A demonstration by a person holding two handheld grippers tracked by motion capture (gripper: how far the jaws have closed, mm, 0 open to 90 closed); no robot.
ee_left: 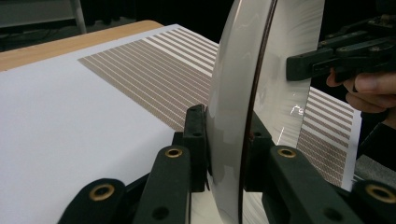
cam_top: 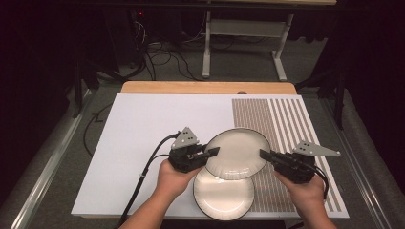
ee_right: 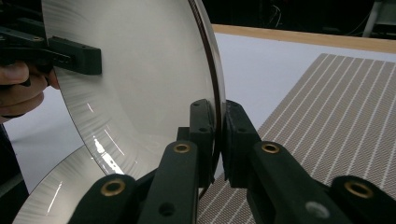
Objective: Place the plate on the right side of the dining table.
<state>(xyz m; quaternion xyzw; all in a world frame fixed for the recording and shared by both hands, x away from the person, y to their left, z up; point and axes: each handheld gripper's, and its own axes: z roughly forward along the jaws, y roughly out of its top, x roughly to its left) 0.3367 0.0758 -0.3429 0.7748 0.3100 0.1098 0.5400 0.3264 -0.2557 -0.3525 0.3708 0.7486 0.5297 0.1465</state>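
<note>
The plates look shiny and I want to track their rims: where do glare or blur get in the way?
High view: dim, dark surroundings, held plate evenly lit, lower plate too. Left gripper view: pale sheen on the plate's back, a bright streak on its face. Right gripper view: white glints low on the plate; near jaws soft.

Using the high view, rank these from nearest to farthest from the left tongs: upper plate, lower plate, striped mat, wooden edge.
1. Upper plate: gripped at its left rim by the left tongs.
2. Lower plate: just below.
3. Striped mat: to the right.
4. Wooden edge: far side.
</note>
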